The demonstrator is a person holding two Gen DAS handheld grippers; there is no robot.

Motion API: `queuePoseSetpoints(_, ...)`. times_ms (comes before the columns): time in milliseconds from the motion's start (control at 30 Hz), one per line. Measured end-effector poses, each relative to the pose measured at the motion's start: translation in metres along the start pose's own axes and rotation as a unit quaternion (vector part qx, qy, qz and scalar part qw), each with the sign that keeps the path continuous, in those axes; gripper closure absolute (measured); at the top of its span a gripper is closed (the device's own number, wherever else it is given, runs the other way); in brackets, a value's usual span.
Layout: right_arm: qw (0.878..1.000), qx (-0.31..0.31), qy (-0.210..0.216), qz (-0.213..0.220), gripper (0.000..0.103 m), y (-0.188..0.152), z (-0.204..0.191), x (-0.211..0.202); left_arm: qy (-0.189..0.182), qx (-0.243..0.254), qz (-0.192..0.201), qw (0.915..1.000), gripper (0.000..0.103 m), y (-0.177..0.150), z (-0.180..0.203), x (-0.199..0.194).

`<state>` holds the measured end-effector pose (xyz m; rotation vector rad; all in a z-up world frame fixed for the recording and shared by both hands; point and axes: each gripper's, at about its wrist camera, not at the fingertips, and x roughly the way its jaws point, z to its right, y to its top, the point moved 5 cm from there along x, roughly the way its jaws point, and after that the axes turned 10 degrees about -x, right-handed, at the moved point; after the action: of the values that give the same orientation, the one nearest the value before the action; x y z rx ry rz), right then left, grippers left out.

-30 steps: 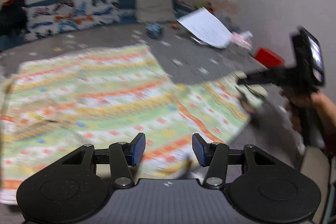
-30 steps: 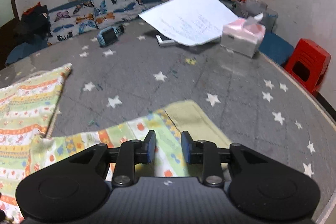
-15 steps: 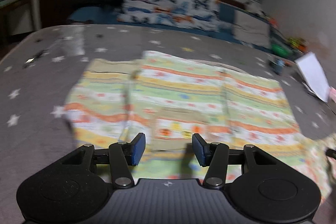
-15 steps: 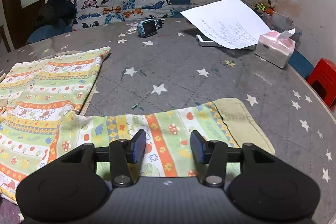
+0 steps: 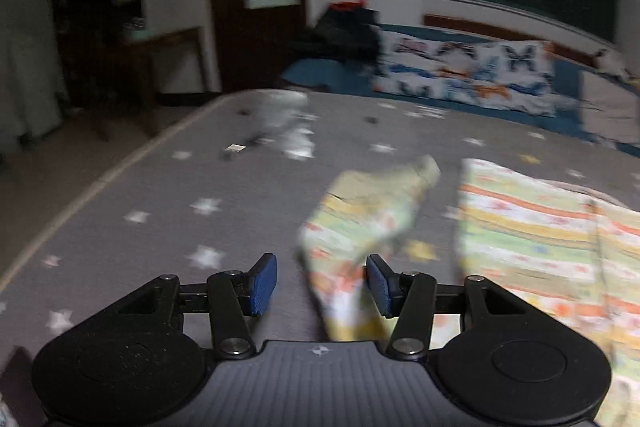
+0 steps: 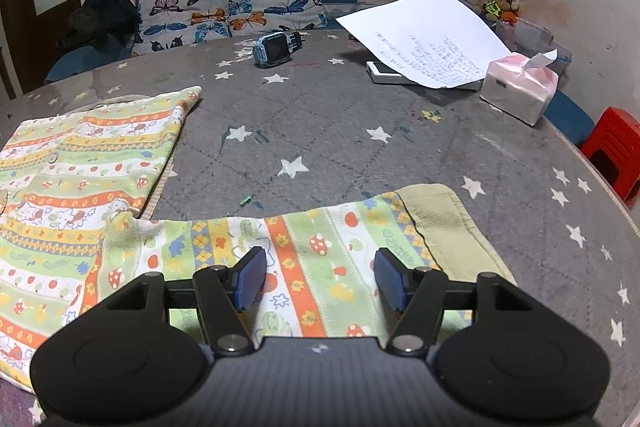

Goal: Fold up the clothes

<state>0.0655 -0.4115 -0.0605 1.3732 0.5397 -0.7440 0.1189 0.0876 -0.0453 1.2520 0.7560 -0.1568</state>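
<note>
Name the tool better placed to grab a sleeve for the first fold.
Right. The right tool is open, directly over the flat right sleeve, in sharp view. The left tool is also open at the left sleeve, but its view is motion-blurred.

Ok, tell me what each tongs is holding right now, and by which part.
Nothing is held. The left tongs are open with the shirt's left sleeve lying between the pads, ungripped. The right tongs are open over the right sleeve.
</note>
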Motion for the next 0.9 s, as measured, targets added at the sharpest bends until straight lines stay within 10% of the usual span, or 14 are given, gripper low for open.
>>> queuePoseSetpoints(200,1.0,0.0,0.0,0.0,0.041,0.0,0.0,0.0,0.036,-0.037,-0.009,0.9986,0.048,0.011,-0.042,0.007)
queuePoseSetpoints(900,1.0,0.003,-0.003,0.0,0.038,0.0,0.0,0.001,-0.09,0.039,-0.028,0.9947,0.051,0.036,0.0,0.003)
